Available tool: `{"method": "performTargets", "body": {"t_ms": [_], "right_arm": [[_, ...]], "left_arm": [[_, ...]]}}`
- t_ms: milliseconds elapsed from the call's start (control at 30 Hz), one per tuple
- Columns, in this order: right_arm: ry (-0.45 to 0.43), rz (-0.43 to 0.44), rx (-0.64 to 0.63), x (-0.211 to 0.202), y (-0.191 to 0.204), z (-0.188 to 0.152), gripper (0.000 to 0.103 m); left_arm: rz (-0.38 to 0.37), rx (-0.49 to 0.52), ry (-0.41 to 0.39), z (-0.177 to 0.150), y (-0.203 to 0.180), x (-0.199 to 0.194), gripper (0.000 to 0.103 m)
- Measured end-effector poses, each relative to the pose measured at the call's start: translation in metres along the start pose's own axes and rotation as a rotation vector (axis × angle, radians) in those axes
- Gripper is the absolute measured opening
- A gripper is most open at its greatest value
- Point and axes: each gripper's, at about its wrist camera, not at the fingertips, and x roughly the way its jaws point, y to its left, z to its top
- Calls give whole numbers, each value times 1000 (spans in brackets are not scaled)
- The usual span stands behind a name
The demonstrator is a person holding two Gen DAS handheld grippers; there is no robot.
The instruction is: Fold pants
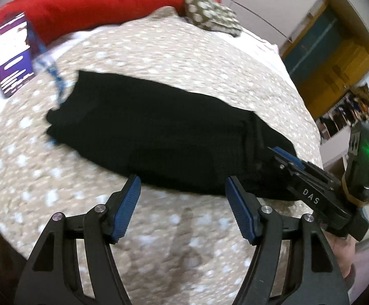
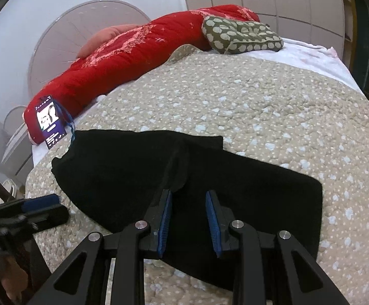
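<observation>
Black pants [image 1: 154, 134] lie folded in a long flat bundle on the beige dotted bedspread [image 1: 174, 58]; they also show in the right wrist view [image 2: 210, 183]. My left gripper [image 1: 183, 183] is open and empty, its blue pads just short of the near edge of the pants. My right gripper [image 2: 188, 198] is open, hovering over the near part of the pants; it also shows at the right end of the pants in the left wrist view [image 1: 286, 157]. The left gripper appears blurred at the left edge of the right wrist view [image 2: 42, 203].
A red quilt [image 2: 123, 58] and a green dotted cushion [image 2: 240, 35] lie at the head of the bed. A lit phone [image 2: 49, 122] with a blue strap leans on the quilt beside the far end of the pants. A yellow and teal cupboard [image 1: 337, 50] stands to the right.
</observation>
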Motion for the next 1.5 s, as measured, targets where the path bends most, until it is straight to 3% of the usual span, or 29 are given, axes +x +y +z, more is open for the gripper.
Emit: {"method": "performTargets", "body": {"t_ms": [133, 300, 567, 833, 1133, 1333, 1500], "right_arm": [[42, 11, 16, 19, -2, -7, 28], [32, 20, 27, 14, -2, -2, 28], [14, 54, -1, 9, 12, 6, 30], [55, 54, -9, 26, 13, 2, 33], [25, 113, -26, 19, 25, 17, 39], [33, 201, -106, 38, 52, 40, 46], [75, 267, -188, 70, 83, 65, 47]], "left_arm": [[35, -74, -13, -4, 27, -3, 69], [64, -122, -5, -1, 38, 4, 69], [83, -124, -2, 0, 38, 8, 69], [86, -134, -10, 2, 41, 7, 69], [38, -211, -33, -1, 56, 2, 69], [8, -315, -85, -3, 73, -4, 69], [-13, -349, -55, -2, 78, 7, 69]]}}
